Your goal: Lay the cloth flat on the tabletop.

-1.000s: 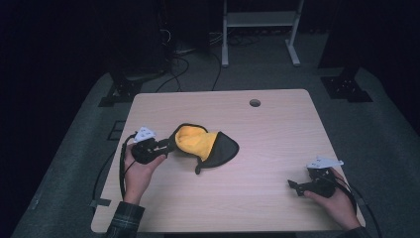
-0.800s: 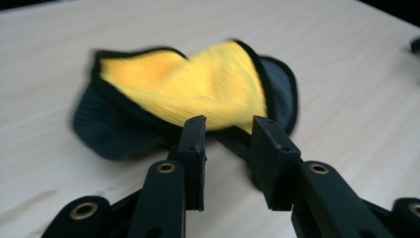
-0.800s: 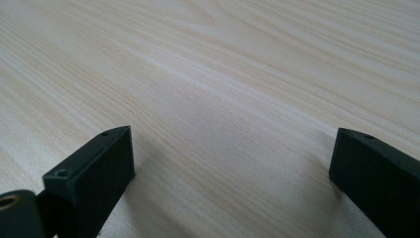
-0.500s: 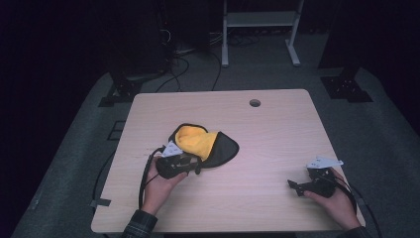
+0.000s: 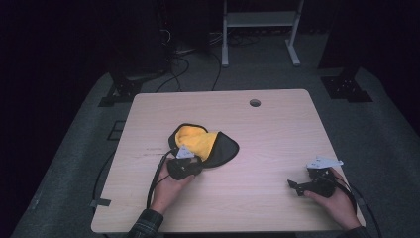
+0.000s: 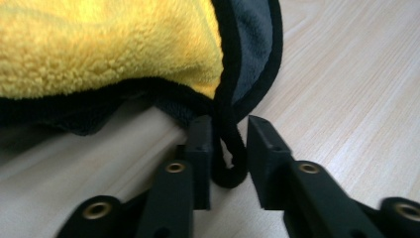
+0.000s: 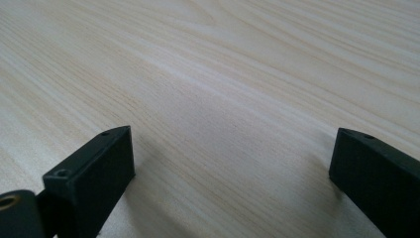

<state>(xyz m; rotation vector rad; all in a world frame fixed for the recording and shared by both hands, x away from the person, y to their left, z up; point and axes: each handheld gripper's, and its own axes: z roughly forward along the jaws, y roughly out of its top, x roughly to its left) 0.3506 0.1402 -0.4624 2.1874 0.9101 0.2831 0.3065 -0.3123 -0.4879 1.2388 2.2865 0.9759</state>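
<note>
Yellow fleece inside, dark grey outside, black binding round the edge: so looks the cloth [image 5: 204,145], lying crumpled near the middle of the table [image 5: 277,124], a little toward the left side. Hangs from its near edge a small black loop [image 6: 230,158], resting on the wood.

Left tool [image 6: 230,166] low at the table, jaws either side of this loop and nearly together. Have just been closing, with the loop between them. Left jaw seems to touch the cord already; on the right side a thin gap remains, so not yet a real pinch.

Right tool [image 7: 233,163] well apart, near the right front corner of the table, jaws spread wide over bare wood, holding nothing.

To do the step well:
- Finish the closing fully before any lifting. Loop is thin and round, so probably slips out from a half grip.
- Keep the jaw tips low, almost on the wood, so that the cord stays deep between the pads and not at their very end.
- Take both strands of the loop together, not one only.
- Avoid catching the grey edge of the cloth beside it, otherwise the fabric bunches.
- Pull slowly and straight afterwards; fleece drags on wood, and a quick pull may free the cord.
</note>
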